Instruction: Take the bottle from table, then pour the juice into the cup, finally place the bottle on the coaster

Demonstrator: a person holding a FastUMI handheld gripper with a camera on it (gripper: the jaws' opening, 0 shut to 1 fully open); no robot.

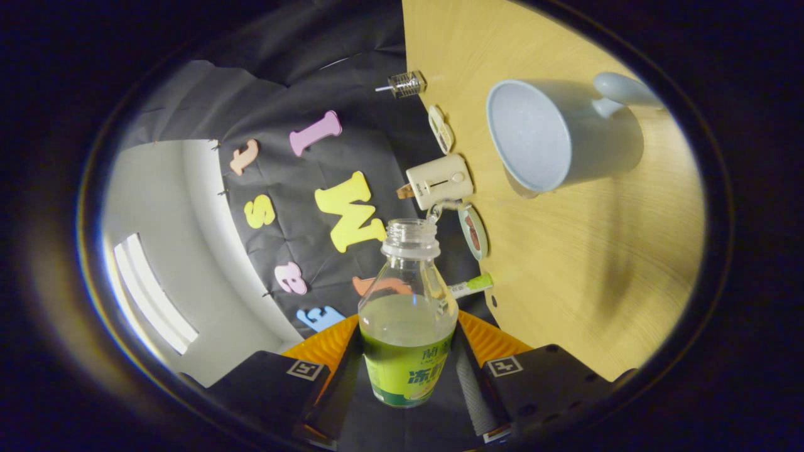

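Jaws of the gripper [407,370] pinch the one bottle [408,314] by its labelled lower body, one finger on each side. It is clear, smooth plastic with a rounded shoulder, a ribbed threaded neck and no cap, about half full of pale greenish juice. Beyond it, across the light wood-grain desk [565,282], is one glossy pale-blue cup [556,135], cylindrical with a curved handle, its open mouth turned toward the bottle. A cream boxy device [440,181] sits at the desk edge.
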